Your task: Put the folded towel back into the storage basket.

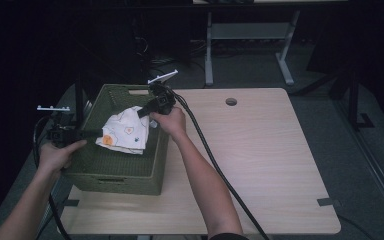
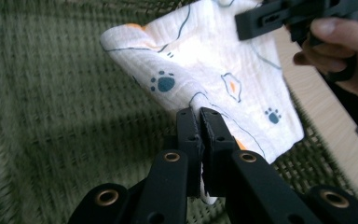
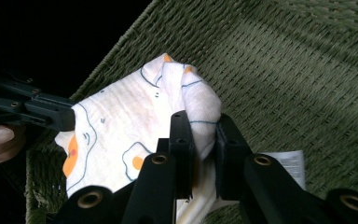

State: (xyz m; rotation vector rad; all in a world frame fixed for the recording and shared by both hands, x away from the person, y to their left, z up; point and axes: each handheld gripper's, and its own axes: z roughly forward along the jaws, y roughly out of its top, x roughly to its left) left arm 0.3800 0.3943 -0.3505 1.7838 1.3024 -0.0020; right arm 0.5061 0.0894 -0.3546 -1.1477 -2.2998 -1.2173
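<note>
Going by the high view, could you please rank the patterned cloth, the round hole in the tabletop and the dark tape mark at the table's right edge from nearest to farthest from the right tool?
From the right tool:
1. Patterned cloth, in the green basket, gripped by the tool.
2. Round hole, on the tabletop's far side, to its right.
3. Tape mark, at the near right edge.

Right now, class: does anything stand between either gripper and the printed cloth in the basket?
Nothing visible does. The left gripper is shut on an edge of the cloth, and the right gripper pinches a fold of it, inside the green basket.
</note>
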